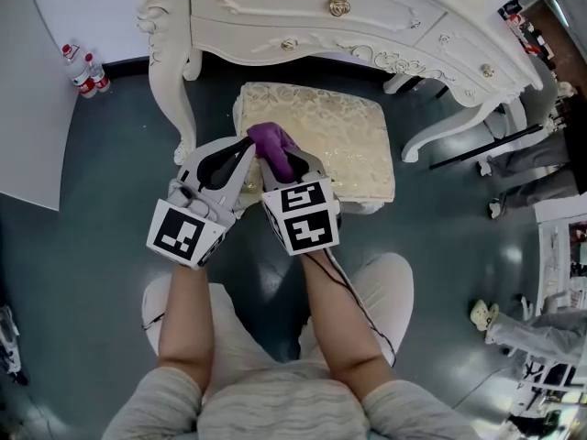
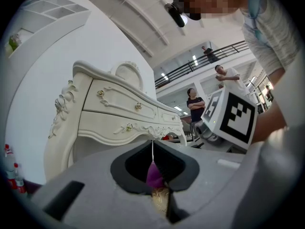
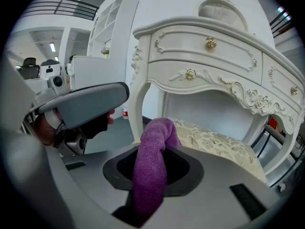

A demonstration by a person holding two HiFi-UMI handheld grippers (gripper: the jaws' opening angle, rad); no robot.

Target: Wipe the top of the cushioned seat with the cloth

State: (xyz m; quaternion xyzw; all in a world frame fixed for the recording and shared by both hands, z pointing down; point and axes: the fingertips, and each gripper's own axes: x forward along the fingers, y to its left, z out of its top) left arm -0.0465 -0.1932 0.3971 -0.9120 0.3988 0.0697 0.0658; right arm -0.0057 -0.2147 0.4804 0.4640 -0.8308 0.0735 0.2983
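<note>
- The cloth [image 1: 272,147], a purple one, was seen in the head view bunched over the near left part of the cushioned seat [image 1: 344,145], which was set on the floor in front of a white dressing table [image 1: 303,16]. The cloth was clamped in the fingers of the right gripper [image 1: 286,163]. The left gripper [image 1: 248,147] was held just beside it, its tips at the cloth.
- In the left gripper view, the fingers of the left gripper [image 2: 152,151] were shown closed, tip against tip. A scrap of the cloth [image 2: 153,173] and a strip of the seat [image 2: 160,202] were visible through the gap below the tips.
- In the right gripper view, the right gripper [image 3: 150,175] was shown closed on the cloth [image 3: 152,166], which was draped forward from between the fingers. The seat [image 3: 214,144] lay beyond, under the dressing table [image 3: 205,46].
</note>
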